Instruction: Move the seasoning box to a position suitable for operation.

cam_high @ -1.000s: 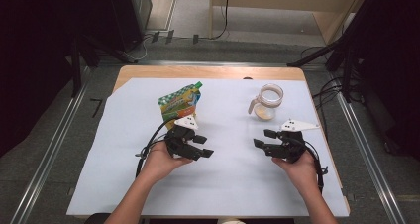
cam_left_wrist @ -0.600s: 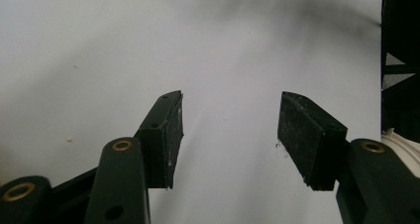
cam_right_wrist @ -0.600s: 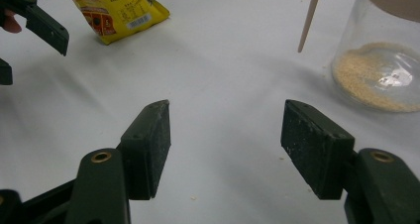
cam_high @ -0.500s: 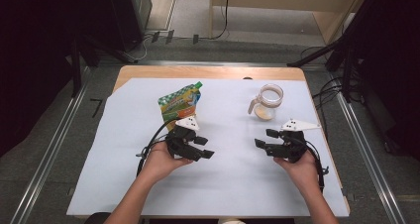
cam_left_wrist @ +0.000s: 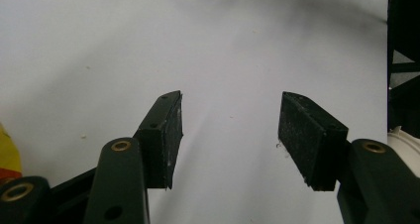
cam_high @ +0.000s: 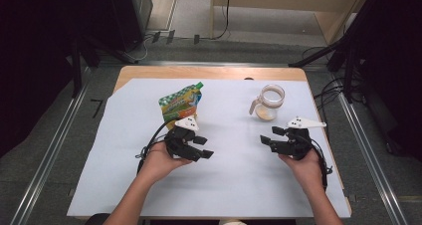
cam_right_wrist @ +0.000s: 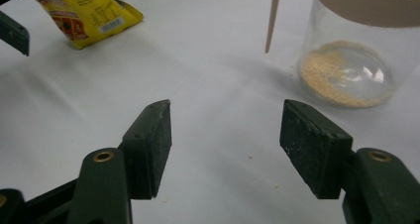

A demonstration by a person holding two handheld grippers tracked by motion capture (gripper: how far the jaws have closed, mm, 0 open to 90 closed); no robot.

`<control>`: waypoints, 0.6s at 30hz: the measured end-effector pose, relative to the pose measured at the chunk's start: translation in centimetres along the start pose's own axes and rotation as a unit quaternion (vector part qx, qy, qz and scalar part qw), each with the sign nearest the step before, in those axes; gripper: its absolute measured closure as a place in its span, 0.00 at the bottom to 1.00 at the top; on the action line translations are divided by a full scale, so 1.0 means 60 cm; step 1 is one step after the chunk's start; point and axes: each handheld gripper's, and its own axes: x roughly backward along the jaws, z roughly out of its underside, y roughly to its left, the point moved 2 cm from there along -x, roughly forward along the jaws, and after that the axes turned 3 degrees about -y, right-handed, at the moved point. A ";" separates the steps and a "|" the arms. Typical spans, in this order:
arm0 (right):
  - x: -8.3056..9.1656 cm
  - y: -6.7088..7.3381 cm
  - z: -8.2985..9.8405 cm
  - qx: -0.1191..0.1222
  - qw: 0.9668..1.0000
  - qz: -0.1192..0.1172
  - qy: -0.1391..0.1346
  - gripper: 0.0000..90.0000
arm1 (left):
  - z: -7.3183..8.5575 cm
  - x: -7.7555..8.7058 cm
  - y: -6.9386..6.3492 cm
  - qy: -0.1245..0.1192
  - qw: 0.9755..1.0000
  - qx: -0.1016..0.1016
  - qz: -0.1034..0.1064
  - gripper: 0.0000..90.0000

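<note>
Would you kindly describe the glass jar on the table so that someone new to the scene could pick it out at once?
Start from the white sheet covering the wooden table, and look to its far right part, just beyond the right gripper. There stands the jar, clear glass with a beige lid and a thin handle, holding a shallow layer of tan powder. Its only neighbour, the pouch, is a flat, colourful yellow-and-green packet.

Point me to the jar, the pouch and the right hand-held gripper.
jar [cam_right_wrist: 354, 60]: right gripper view, glass wall above the powder.
pouch [cam_high: 180, 104]: high view, middle of its printed front.
right hand-held gripper [cam_high: 267, 136]: high view, midway between its fingertips.
</note>
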 end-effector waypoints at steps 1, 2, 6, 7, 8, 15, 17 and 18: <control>-0.001 -0.003 0.000 -0.006 1.000 0.001 0.002 0.44 | 0.000 0.002 0.001 0.001 1.000 0.002 -0.002 0.48; -0.002 -0.006 -0.001 -0.015 1.000 0.000 0.008 0.45 | 0.000 0.003 0.001 -0.001 1.000 0.001 -0.002 0.48; -0.002 -0.015 -0.007 -0.020 1.000 0.009 -0.005 0.46 | -0.001 0.004 0.000 -0.004 1.000 0.001 -0.003 0.48; -0.004 -0.019 -0.007 -0.022 1.000 0.010 -0.006 0.46 | -0.001 0.004 0.000 -0.003 1.000 0.000 -0.003 0.48; -0.005 -0.021 -0.006 -0.025 1.000 0.011 -0.005 0.46 | 0.000 0.004 0.000 -0.002 1.000 0.000 -0.001 0.48; -0.008 -0.033 -0.016 -0.032 0.999 0.023 0.001 0.49 | 0.002 0.006 -0.002 -0.002 1.000 0.000 -0.003 0.48; -0.008 -0.037 -0.020 -0.043 0.999 0.021 0.013 0.50 | 0.002 0.006 -0.001 -0.002 1.000 0.001 -0.002 0.48; -0.008 -0.038 -0.021 -0.043 0.999 0.021 0.010 0.49 | 0.002 0.006 -0.001 -0.004 1.000 0.002 -0.001 0.48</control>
